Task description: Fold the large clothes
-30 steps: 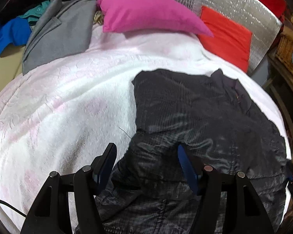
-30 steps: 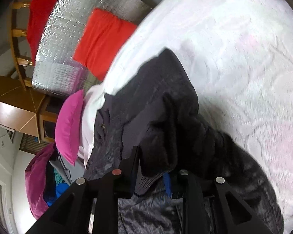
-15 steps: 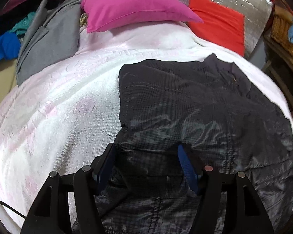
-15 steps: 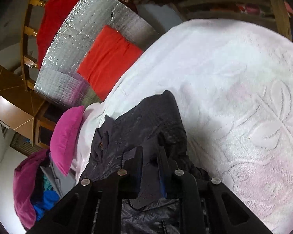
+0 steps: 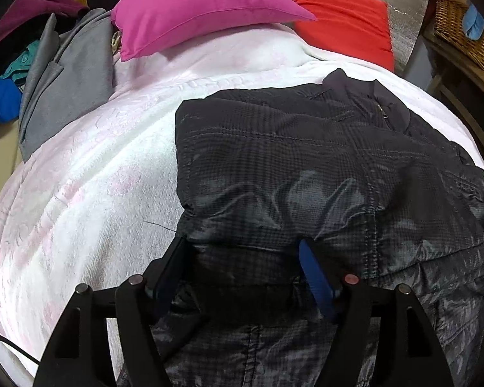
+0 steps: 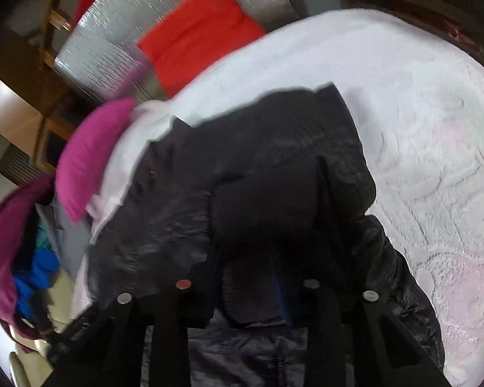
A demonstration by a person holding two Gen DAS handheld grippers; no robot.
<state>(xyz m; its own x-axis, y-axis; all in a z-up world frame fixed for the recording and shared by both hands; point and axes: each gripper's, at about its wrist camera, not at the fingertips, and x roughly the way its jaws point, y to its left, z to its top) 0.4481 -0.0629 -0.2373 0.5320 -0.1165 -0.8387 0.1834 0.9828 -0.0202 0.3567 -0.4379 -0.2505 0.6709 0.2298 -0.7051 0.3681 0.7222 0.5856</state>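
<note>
Left wrist view: left hand-held gripper (image 5: 242,258) spread wide, its fingers pressed down on either side of a fold of the black jacket (image 5: 306,161) without closing on it. Jacket lying flat across the white bedspread (image 5: 80,193), collar pointing toward the red cushion (image 5: 345,22). Pink pillow (image 5: 193,9) at the head of the bed, clear of the jacket. Grey garment (image 5: 67,80) draped over the bed's far left edge, blue cloth (image 5: 0,103) beside it. Wicker basket (image 5: 461,25) off to the right, silver foil panel (image 5: 403,9) behind the red cushion.

Right wrist view, blurred: right hand-held gripper (image 6: 248,277) narrowed onto a dark ribbed piece of the jacket (image 6: 258,167), probably a cuff, raised above the rest of the garment. Bedspread (image 6: 435,129) bare to the right. Pink pillow (image 6: 87,158), red cushion (image 6: 196,32) and a maroon cloth (image 6: 3,242) ranged along the left.
</note>
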